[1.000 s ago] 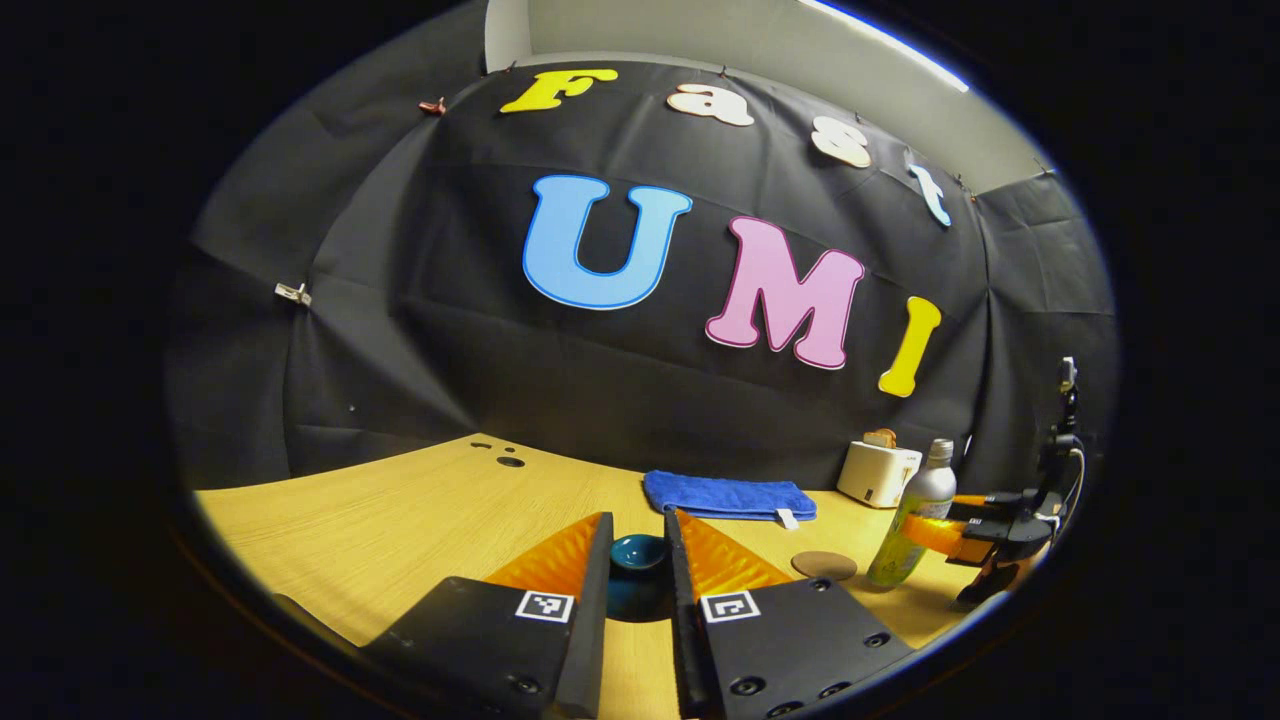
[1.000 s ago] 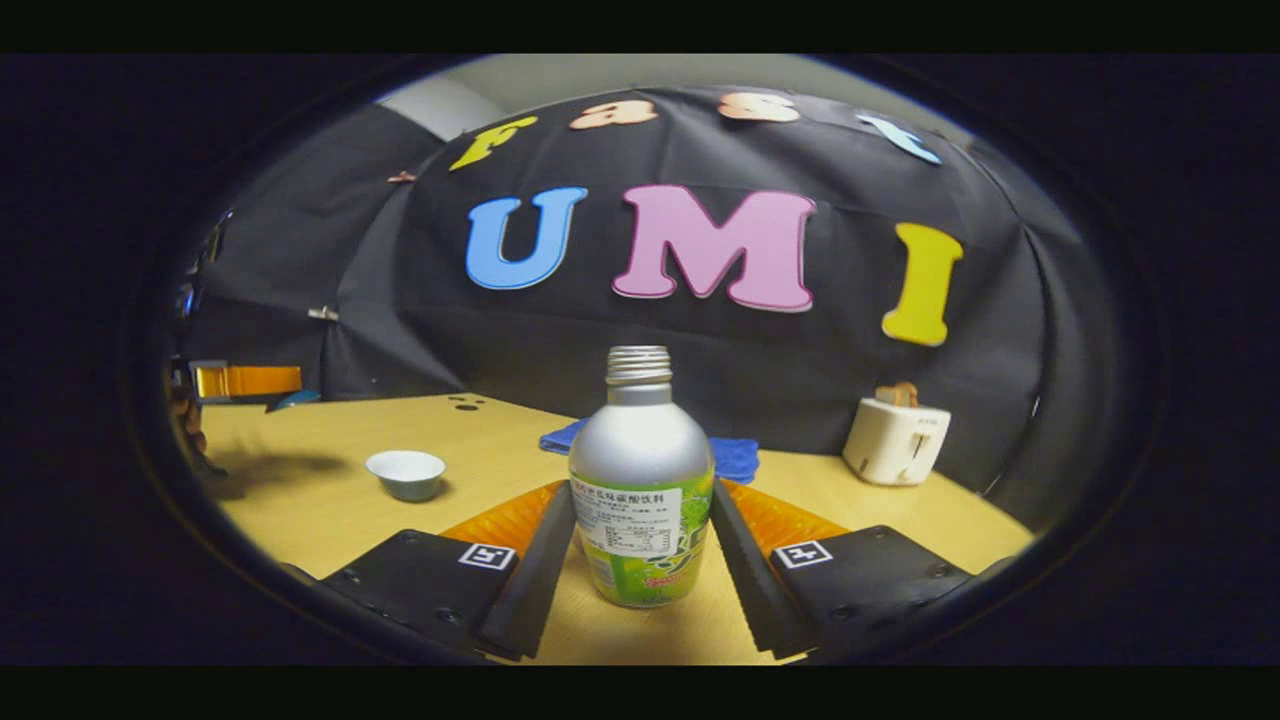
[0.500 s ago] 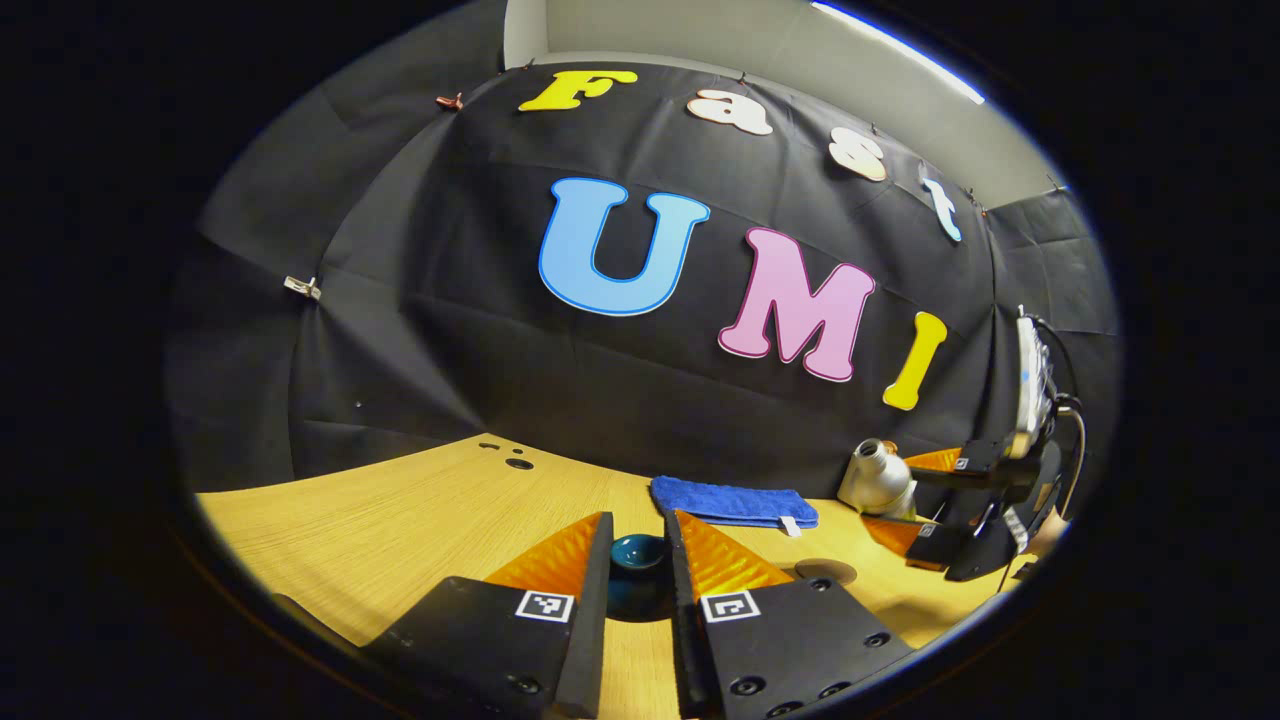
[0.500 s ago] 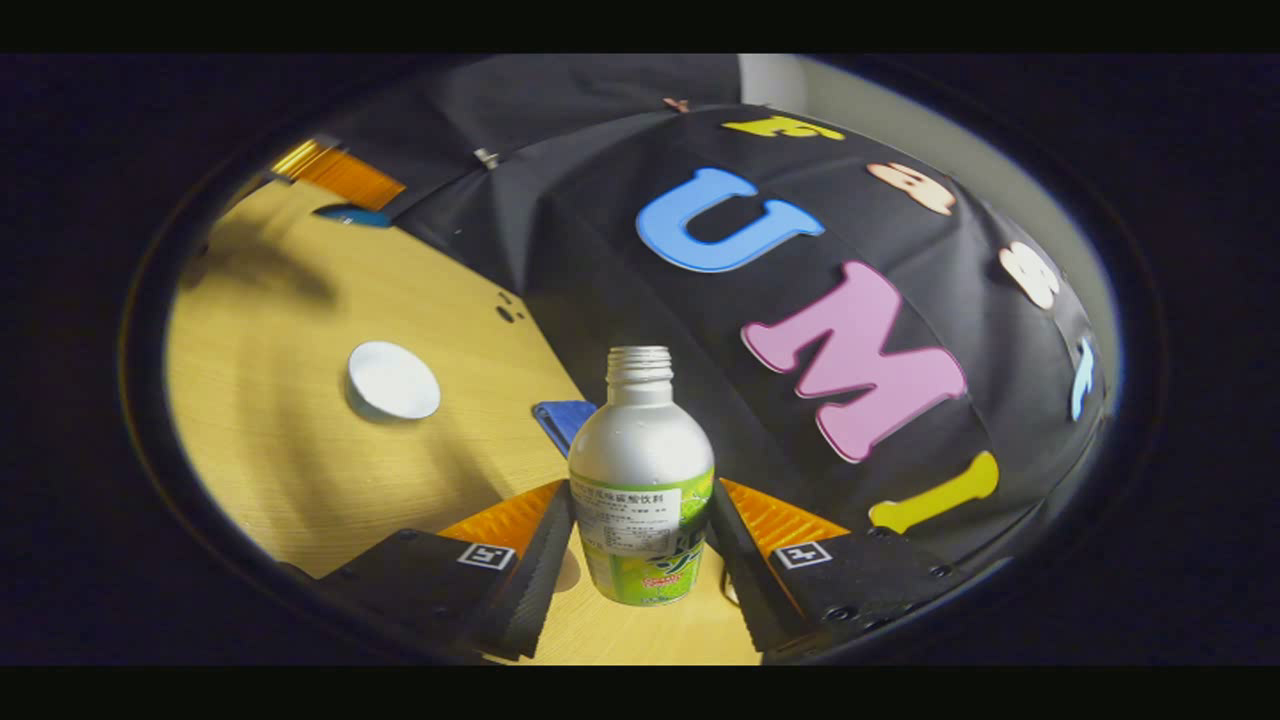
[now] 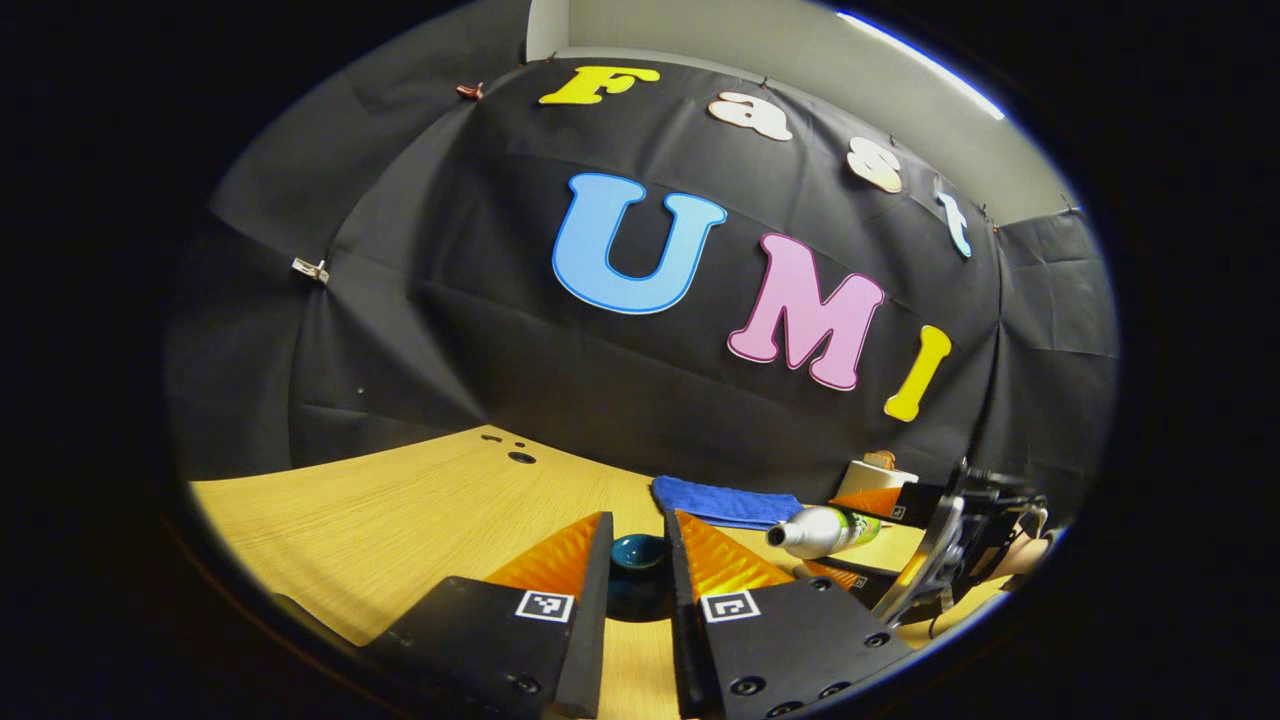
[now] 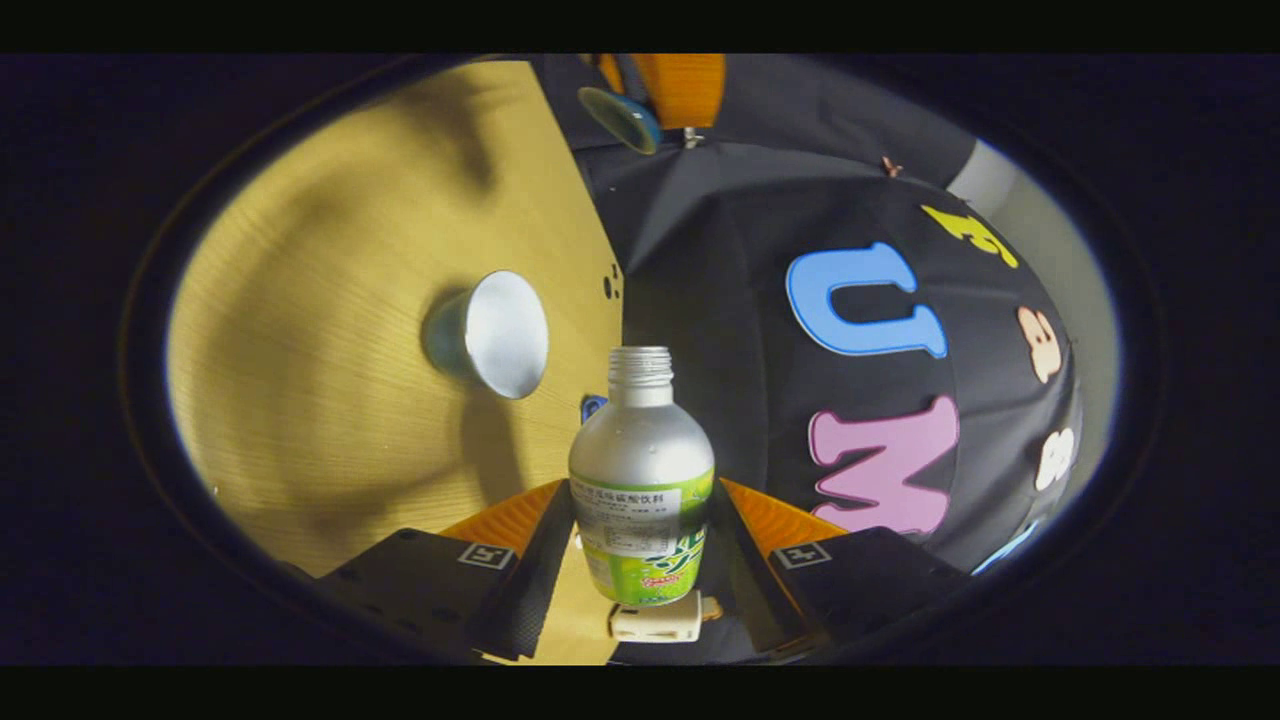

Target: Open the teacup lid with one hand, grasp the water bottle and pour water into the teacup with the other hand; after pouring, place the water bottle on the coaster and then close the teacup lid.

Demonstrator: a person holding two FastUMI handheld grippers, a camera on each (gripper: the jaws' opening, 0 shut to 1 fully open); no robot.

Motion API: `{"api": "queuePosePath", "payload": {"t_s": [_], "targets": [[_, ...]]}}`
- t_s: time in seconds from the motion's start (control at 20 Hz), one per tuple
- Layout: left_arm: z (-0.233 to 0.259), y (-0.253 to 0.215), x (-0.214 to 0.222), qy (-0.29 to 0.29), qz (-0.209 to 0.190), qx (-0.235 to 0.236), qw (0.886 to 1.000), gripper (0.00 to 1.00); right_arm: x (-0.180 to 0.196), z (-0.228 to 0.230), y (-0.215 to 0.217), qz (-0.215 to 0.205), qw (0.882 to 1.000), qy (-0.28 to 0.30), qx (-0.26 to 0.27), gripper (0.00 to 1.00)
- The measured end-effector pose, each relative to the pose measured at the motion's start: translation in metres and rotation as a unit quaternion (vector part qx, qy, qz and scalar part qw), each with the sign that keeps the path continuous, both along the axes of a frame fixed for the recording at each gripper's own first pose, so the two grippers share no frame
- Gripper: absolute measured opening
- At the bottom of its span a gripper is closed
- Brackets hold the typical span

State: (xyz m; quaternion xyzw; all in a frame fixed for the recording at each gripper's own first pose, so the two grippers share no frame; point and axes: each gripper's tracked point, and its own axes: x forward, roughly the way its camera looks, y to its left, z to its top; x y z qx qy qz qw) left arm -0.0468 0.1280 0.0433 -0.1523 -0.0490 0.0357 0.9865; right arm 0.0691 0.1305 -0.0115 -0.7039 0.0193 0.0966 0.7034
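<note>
My left gripper (image 5: pixel 638 528) is shut on the dark teal teacup lid (image 5: pixel 638 556) and holds it a little above the wooden table (image 5: pixel 400 520). My right gripper (image 6: pixel 642 490) is shut on the silver and green water bottle (image 6: pixel 640 470), which has no cap. In the left gripper view the bottle (image 5: pixel 822 530) lies tipped almost level, its mouth pointing left, held by the right gripper (image 5: pixel 900 535). The right gripper view is rolled sideways; the open teacup (image 6: pixel 495 335) with its pale inside sits on the table just left of the bottle's mouth. I see no water stream.
A folded blue towel (image 5: pixel 725 503) lies at the back of the table, and a white toaster (image 5: pixel 872 473) stands to its right. The toaster (image 6: pixel 655 622) sits under the bottle in the right gripper view. The left gripper with the lid (image 6: pixel 622 118) hangs beyond the cup.
The right gripper lifted the bottle off the table, carried it left toward the cup and rolled it from upright to nearly level. The left gripper stayed still with the lid.
</note>
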Motion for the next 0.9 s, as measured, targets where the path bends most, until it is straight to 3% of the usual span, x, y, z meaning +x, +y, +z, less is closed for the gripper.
{"api": "queuePosePath", "payload": {"t_s": [0.55, 0.9], "targets": [[0.0, 0.0, 0.001, 0.002, 0.0, 0.001, 1.0, 0.32, 0.007, -0.004, 0.006, 0.02, 0.994, -0.008, -0.111, 0.78], [-0.003, 0.001, 0.002, 0.004, -0.001, 0.0, 1.0, 0.32, 0.009, -0.005, 0.0, 0.025, 0.988, -0.004, -0.155, 0.78]]}}
